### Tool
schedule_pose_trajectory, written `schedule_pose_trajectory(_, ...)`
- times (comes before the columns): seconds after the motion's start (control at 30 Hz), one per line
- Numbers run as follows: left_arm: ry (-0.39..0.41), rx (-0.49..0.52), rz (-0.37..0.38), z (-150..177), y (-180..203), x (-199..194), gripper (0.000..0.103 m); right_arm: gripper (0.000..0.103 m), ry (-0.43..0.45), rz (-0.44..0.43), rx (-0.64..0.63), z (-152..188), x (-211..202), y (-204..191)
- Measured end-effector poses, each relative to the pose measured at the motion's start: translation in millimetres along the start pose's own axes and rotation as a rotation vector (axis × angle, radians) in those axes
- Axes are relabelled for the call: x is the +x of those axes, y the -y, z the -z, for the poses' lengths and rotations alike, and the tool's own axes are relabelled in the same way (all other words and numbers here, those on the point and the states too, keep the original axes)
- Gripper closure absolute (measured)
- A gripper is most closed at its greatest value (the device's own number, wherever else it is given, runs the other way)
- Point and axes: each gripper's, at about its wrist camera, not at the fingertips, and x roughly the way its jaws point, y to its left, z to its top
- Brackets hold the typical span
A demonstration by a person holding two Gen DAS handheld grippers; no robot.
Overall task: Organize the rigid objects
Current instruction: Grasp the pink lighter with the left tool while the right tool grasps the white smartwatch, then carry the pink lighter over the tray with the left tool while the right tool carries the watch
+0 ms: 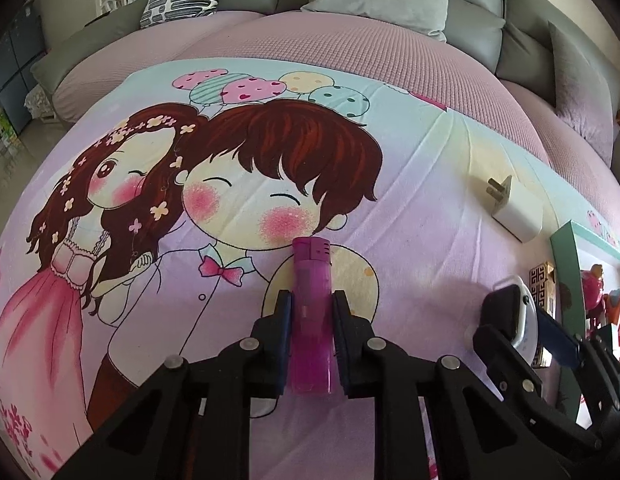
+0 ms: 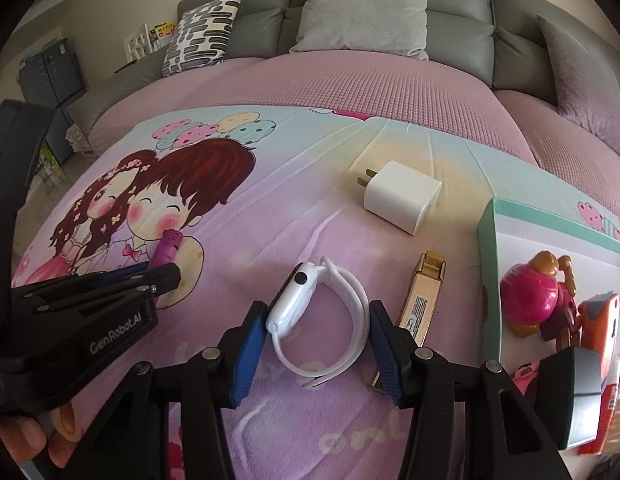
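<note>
A translucent purple lighter (image 1: 311, 320) lies on the cartoon-print cloth, pointing away from the camera. My left gripper (image 1: 312, 299) is shut on it, both pads pressed to its sides. In the right wrist view the same lighter (image 2: 167, 246) sticks out past the left gripper (image 2: 165, 272). A white smartwatch (image 2: 293, 304) with a looped strap lies between the blue pads of my right gripper (image 2: 318, 309). The pads stand close at the watch body and the strap, and the strap is not squeezed. The left wrist view shows the right gripper (image 1: 526, 312) around the watch.
A white charger plug (image 2: 402, 196) lies further back. A gold lighter (image 2: 420, 300) rests just right of the right gripper. A teal-rimmed box (image 2: 490, 260) at the right holds a pink toy (image 2: 530, 292) and an orange toy (image 2: 598, 320). Grey sofa cushions (image 2: 362, 12) stand behind.
</note>
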Motion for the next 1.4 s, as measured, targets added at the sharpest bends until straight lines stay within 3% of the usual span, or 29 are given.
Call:
schedule_pose_trajectory(0.2, 0.006, -0.041, 0.015, -1.6, -4.6, -6.0, 0.083, 0.050, 0.032, 0.006, 0.030, -0.1, -17.9, 4.4)
schedule_pose_trajectory(0.47, 0.076, -0.061, 0.043, -6.5, 0.4, -30.9, 0.083, 0.050, 0.100, -0.013, 0.101, -1.3, -53.4, 16.7)
schedule_pose_trajectory(0.63, 0.114, -0.073, 0.090, -9.9, 5.8, -46.0, 0.083, 0.050, 0.137, 0.026, 0.131, 1.2, -77.3, 29.6)
schedule_pose_trajectory(0.97, 0.198, -0.004, 0.106, -12.5, 41.8, -75.7, 0.083, 0.050, 0.180, 0.078, 0.261, 13.3, -112.1, 82.6)
schedule_pose_trajectory(1.4, 0.262, 0.117, 0.149, -10.0, 105.3, -105.3, 0.083, 0.050, 0.221, 0.131, 0.337, 23.5, -133.8, 134.1)
